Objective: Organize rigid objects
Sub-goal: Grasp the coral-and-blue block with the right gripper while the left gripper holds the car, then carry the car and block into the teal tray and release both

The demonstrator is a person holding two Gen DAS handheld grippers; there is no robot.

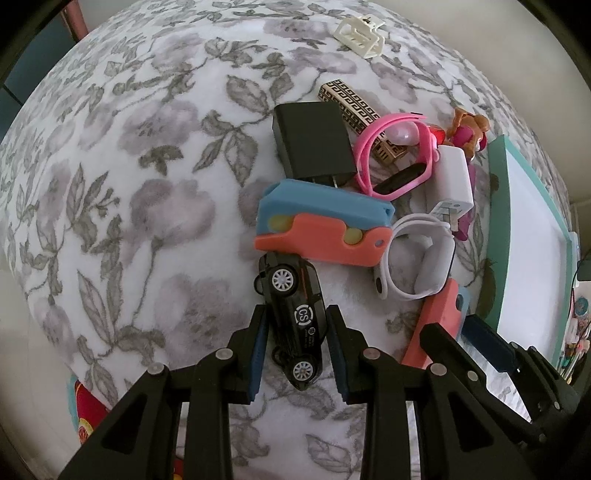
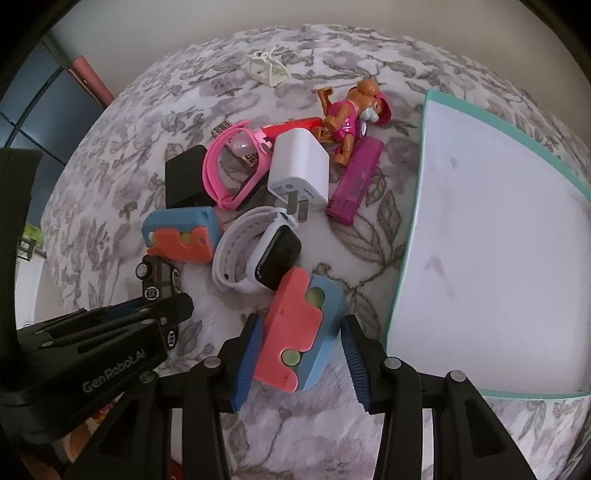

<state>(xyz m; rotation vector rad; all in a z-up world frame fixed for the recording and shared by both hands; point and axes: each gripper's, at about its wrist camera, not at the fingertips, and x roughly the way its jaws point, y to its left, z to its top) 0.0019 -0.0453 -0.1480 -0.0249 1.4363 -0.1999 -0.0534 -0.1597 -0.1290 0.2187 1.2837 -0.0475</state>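
A black toy car lies on the floral blanket between the pads of my left gripper; the jaws stand around it with small gaps. The car also shows in the right wrist view. My right gripper straddles a coral and blue block; its left pad touches the block, its right pad stands slightly off. A second coral and blue block lies just beyond the car. A white tray with a teal rim lies to the right.
A pile holds a black charger, a pink watch, a white smartwatch, a white charger, a magenta case, a toy dog figure and a patterned box. A white hair clip lies farther back.
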